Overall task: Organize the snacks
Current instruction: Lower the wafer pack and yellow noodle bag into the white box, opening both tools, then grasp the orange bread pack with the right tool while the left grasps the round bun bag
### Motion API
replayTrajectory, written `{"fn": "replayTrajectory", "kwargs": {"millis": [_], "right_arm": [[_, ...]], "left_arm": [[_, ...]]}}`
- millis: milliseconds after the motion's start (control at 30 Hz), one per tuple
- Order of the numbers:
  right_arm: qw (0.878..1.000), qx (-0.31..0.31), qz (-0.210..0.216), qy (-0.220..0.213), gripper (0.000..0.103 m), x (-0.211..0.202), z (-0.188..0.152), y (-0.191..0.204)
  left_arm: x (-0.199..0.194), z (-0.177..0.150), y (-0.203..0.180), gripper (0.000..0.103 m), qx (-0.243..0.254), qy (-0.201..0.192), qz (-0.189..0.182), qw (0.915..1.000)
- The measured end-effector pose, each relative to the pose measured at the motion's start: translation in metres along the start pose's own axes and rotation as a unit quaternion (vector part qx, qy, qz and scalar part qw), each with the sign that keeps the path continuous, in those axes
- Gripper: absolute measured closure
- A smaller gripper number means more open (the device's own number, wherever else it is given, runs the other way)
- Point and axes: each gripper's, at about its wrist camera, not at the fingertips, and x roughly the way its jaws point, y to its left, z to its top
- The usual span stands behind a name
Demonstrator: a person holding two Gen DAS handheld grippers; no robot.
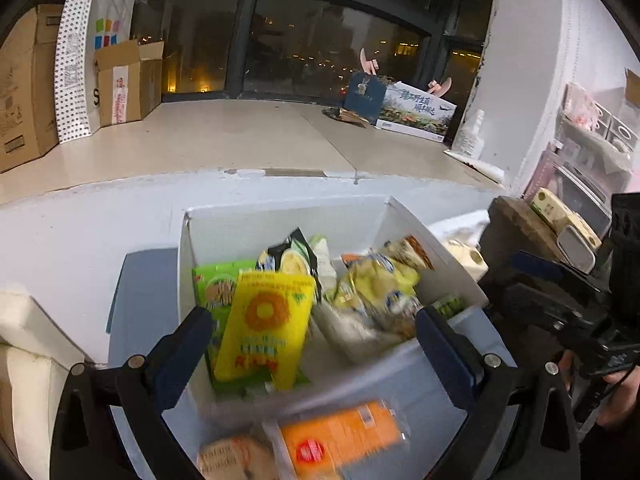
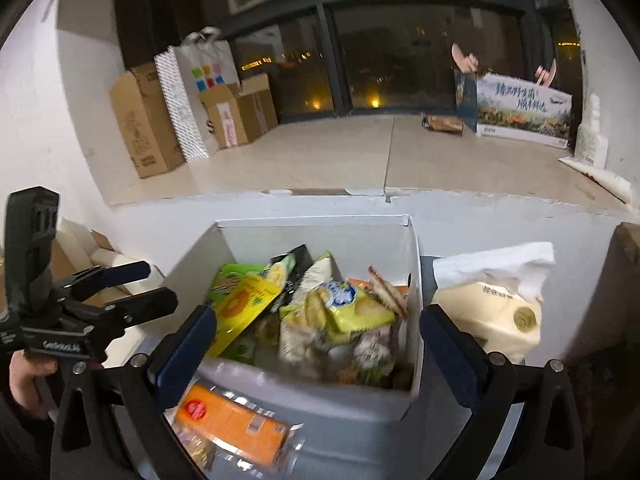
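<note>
Facing dark window (image 1: 320, 40), tiled ledge (image 1: 240, 140), cardboard boxes (image 2: 144, 120), snack box (image 2: 312, 232)

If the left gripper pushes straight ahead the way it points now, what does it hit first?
Most likely the yellow snack packet leaning at the near end of the white box, centred between the open left gripper fingers. Depth is unclear; the box's near wall might come first.

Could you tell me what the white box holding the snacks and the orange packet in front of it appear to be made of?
The white box looks like thin matte cardboard: flat, sharp-edged walls with a folded corner. The orange packet seems to be wrapped in clear glossy plastic film, judging by the bright glints and the crinkled transparent edges; what is inside cannot be told.
</note>
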Motion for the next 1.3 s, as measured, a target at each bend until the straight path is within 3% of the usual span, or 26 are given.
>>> {"fn": "replayTrajectory", "kwargs": {"millis": [333,500,667,933,1300], "right_arm": [[0.999,0.013,0.033,-0.026,0.0,-0.075,-0.083,0.021],[0.999,0.028,0.036,-0.017,0.0,-0.089,-0.125,0.022],[0.999,0.025,0.04,0.0,0.0,-0.092,-0.153,0.026],[0.999,0.004,0.031,0.019,0.0,-0.091,-0.181,0.042],[0.999,-0.027,0.025,0.021,0.0,-0.096,-0.186,0.057]], "left_arm": [[-0.061,-0.079,-0.023,0.0,0.0,-0.004,-0.013,0.9999],[-0.079,-0.116,-0.023,0.0,-0.017,0.005,-0.019,0.9997],[-0.092,-0.142,-0.032,0.0,-0.002,0.011,-0.02,0.9997],[-0.101,-0.174,-0.045,0.0,0.018,0.025,-0.025,0.9992],[-0.114,-0.181,-0.042,0.0,0.009,0.015,-0.028,0.9995]]}}
